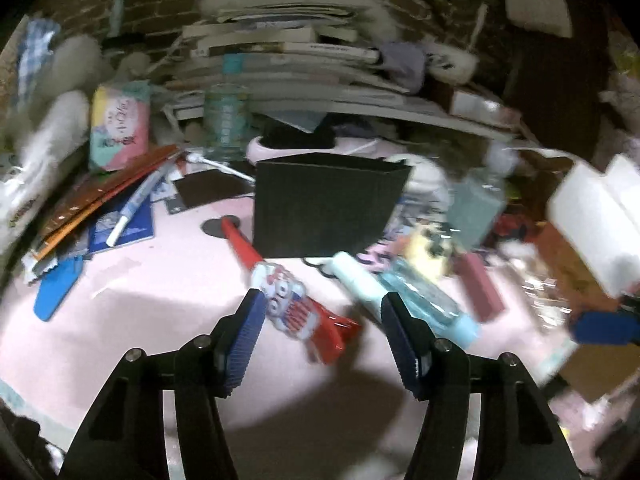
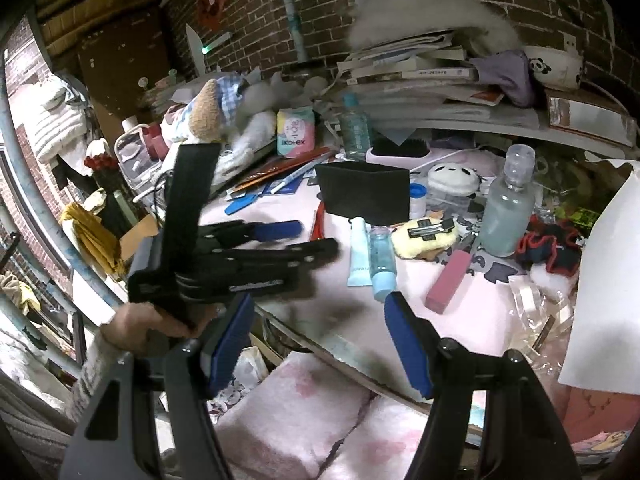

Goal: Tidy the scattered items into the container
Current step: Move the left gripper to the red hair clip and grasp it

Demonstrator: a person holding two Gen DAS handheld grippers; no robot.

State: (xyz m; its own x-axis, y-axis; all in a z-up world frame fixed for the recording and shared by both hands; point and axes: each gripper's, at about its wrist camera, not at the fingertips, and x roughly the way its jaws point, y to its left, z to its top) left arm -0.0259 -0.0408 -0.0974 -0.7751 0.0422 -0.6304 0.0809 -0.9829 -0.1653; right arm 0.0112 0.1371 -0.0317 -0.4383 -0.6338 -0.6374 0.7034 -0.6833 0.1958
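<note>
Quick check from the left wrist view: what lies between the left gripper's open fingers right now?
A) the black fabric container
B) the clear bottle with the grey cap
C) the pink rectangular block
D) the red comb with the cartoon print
D: the red comb with the cartoon print lies on the pink tabletop between the fingers of the left gripper, pads not pressing it.

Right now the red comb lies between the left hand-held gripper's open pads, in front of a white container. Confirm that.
One detail is wrong: the container is black, not white, as the left wrist view shows. The rest holds: the red comb lies on the pink tabletop between the open pads of the left hand-held gripper, with the container just beyond it.
</note>
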